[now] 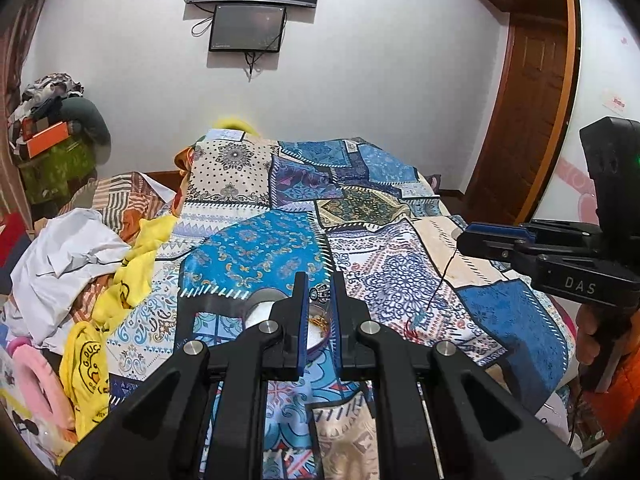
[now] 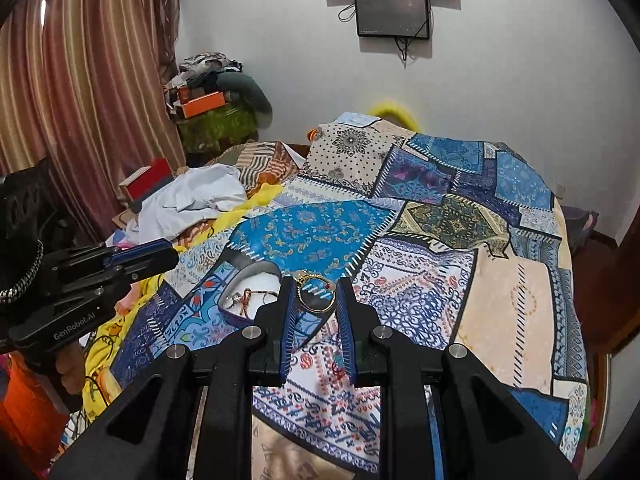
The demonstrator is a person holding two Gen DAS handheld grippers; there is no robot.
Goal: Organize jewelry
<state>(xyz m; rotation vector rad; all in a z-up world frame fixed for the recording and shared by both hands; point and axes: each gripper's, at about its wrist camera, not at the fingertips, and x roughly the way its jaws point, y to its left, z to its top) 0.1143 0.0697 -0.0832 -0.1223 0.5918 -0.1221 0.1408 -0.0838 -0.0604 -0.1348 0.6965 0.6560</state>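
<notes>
Our left gripper [image 1: 319,280] hovers over a bed with its jaws drawn almost together. A small silvery piece [image 1: 319,293] shows in the narrow gap at the tips, though we cannot tell whether the pads pinch it. Just beneath and beyond the fingers sits the open jewelry box [image 1: 262,310], white-lined, with gold pieces [image 1: 320,322] inside.

To the right, our right gripper [image 1: 496,242] is clenched on a thin dark cord [image 1: 442,276]. The cord hangs straight down from its tip to a red and teal pendant end [image 1: 416,322] at the patchwork bedspread [image 1: 256,248]. A hand [image 1: 588,344] grips that tool's handle.

From the right wrist camera we see a gold bangle [image 2: 320,310] lying flat on the bedspread just right of the box, framed between the fingers. A beaded brown piece [image 2: 246,298] and a silver ring [image 2: 230,300] rest in the lining.

Farther left lie crumpled white cloth [image 1: 68,248] and a yellow garment [image 1: 132,276]. Two dark screens [image 1: 248,28] hang on the white wall.
</notes>
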